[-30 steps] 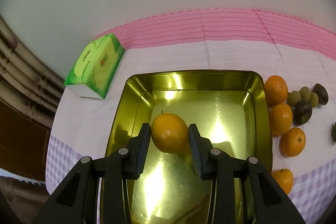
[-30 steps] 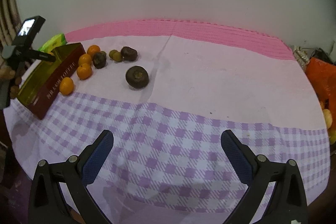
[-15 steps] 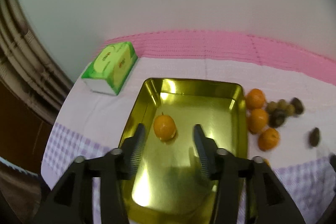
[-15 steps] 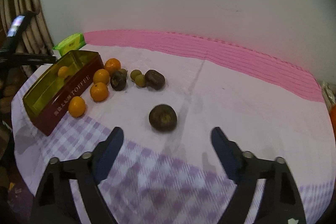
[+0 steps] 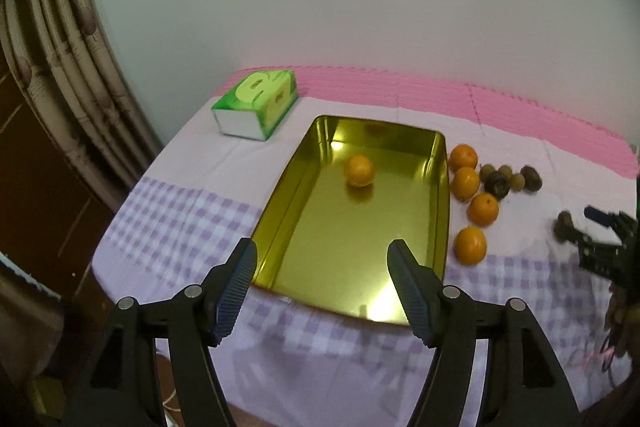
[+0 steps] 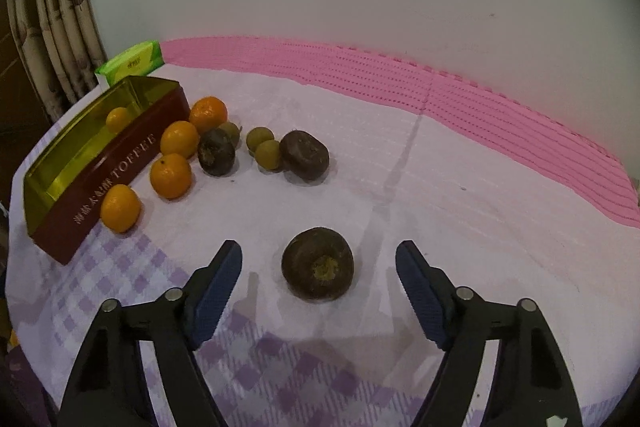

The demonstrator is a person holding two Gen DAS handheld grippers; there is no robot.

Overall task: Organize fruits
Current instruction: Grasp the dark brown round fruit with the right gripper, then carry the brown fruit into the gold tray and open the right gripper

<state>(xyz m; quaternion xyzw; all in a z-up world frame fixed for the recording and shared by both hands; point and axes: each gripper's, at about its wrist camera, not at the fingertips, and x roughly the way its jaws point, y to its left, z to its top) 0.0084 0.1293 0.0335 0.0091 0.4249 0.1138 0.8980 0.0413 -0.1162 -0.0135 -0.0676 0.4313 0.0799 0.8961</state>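
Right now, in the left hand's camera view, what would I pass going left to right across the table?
Green tissue pack → gold tin holding one orange → four oranges beside it → small dark and green fruits → right gripper.

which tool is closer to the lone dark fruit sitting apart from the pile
Right. The right tool has the lone dark fruit between its open fingers; the left tool hangs over the tin's near end.
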